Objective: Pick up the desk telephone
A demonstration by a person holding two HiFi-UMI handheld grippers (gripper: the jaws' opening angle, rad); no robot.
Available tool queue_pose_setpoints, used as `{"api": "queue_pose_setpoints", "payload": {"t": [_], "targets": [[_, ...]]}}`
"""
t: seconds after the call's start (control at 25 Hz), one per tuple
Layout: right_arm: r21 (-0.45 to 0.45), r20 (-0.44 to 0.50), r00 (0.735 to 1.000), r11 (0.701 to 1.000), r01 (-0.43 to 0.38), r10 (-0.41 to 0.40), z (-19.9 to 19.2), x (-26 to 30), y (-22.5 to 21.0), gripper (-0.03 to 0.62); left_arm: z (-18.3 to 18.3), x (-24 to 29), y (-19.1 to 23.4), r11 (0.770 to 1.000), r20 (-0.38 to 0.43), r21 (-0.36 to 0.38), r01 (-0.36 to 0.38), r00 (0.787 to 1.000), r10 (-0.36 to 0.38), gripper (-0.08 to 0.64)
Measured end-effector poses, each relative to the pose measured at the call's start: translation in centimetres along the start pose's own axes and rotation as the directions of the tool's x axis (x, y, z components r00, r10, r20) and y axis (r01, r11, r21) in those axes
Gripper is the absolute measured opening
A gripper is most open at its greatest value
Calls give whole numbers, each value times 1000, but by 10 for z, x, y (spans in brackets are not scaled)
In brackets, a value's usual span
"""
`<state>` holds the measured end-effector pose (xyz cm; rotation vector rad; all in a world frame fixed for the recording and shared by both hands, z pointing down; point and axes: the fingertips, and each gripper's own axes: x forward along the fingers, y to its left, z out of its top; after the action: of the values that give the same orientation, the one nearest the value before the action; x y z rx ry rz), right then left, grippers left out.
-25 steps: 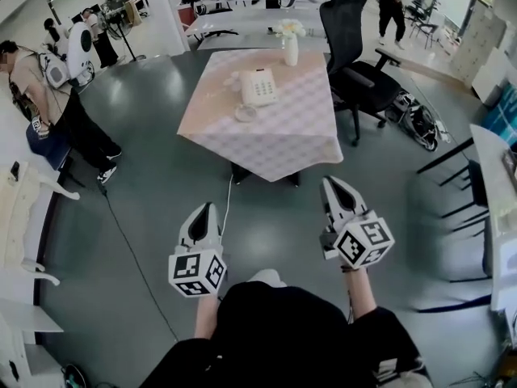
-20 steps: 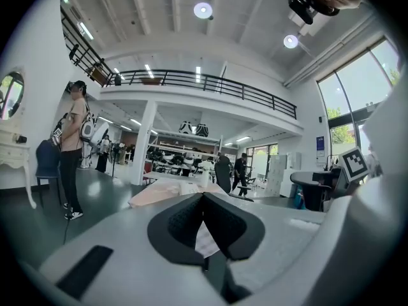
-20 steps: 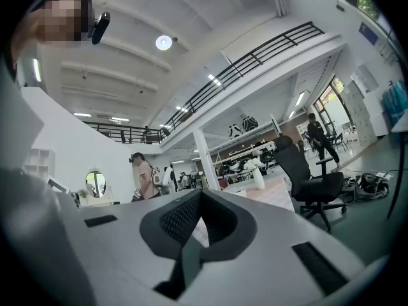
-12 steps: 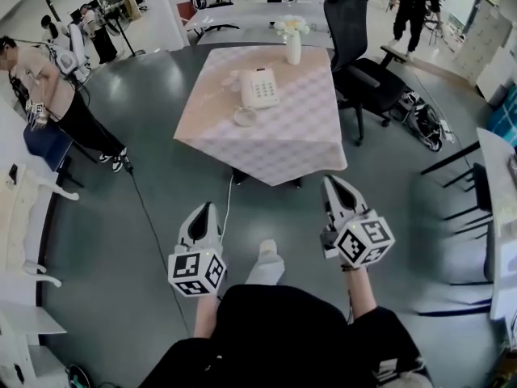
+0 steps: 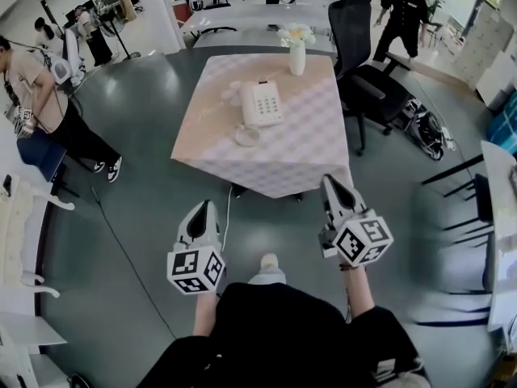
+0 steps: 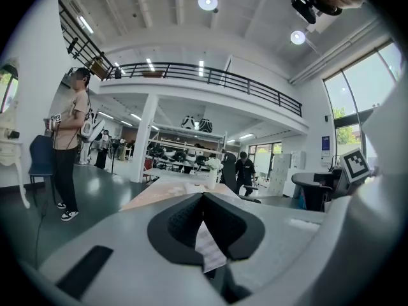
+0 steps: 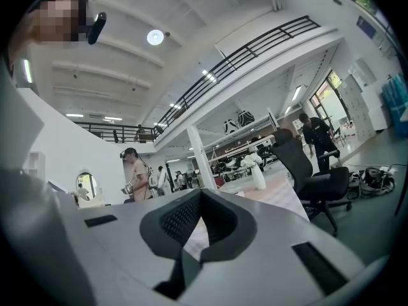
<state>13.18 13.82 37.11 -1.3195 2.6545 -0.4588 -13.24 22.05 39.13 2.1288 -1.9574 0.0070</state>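
A white desk telephone (image 5: 260,103) lies near the middle of a square table (image 5: 307,160) with a pale checked cloth, seen in the head view. Its handset rests on the left side of the set. Both grippers hang in front of the table's near edge, well short of the phone. My left gripper (image 5: 202,208) is shut and empty. My right gripper (image 5: 329,181) is shut and empty too, its tip just below the cloth's near hem. In the gripper views the jaws meet at the tips, the left gripper (image 6: 204,196) and the right gripper (image 7: 200,192) both facing the table.
A white vase with flowers (image 5: 296,48) stands at the table's far side and a small round dish (image 5: 246,136) sits just before the phone. A black office chair (image 5: 365,63) stands right of the table. People stand at the left (image 5: 36,95) and far right (image 5: 400,14). A cable (image 5: 129,249) crosses the floor.
The table and phone have drawn closer and lower in the head view as I walk toward them. Both grippers keep their pose and stay shut. The person at the left has shifted.
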Motion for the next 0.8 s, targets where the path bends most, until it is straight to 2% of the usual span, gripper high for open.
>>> {"api": "queue_pose_setpoints", "payload": {"t": [0.32, 0.8], "targets": [[5, -5, 999, 999, 33, -33, 5, 58, -17, -8, 9, 59, 31, 999, -11, -25, 19, 1000, -19, -2], [24, -25, 997, 996, 80, -79, -5, 109, -40, -8, 12, 117, 55, 998, -26, -37, 51, 998, -52, -2]]}}
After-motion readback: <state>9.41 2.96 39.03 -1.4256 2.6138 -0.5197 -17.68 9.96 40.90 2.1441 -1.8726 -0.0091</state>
